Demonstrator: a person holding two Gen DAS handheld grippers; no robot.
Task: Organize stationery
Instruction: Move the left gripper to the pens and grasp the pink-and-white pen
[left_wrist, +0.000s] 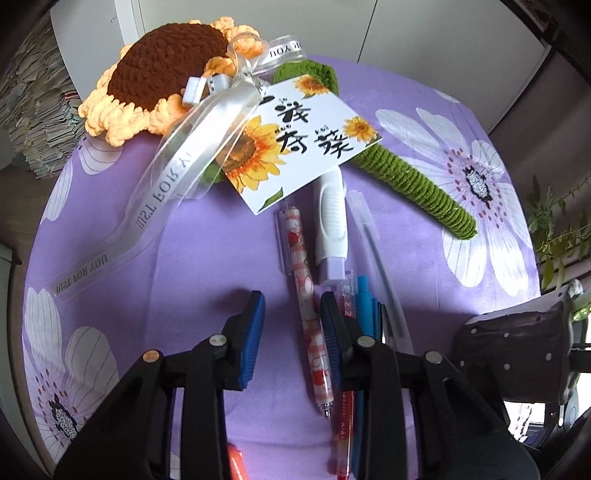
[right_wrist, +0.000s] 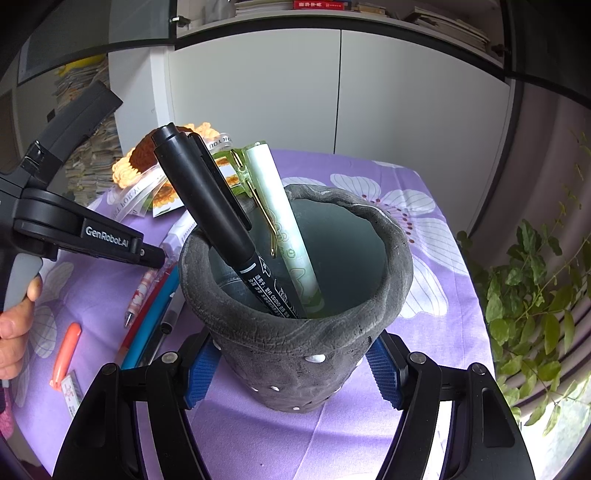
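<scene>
A pink checked pen lies on the purple flowered cloth, between the blue pads of my left gripper. The right pad is close beside the pen and the left pad stands apart from it, so the gripper is open. Beside the pen lie a red pen, blue pens, a clear pen and a white-and-lilac correction pen. My right gripper is shut on a grey stone-like pot. A black marker and a pale green pen stand in the pot.
A crochet sunflower with a green stem, ribbon and a printed card fills the far side of the cloth. An orange pen and a small white item lie at the left. A leafy plant hangs beyond the table's right edge.
</scene>
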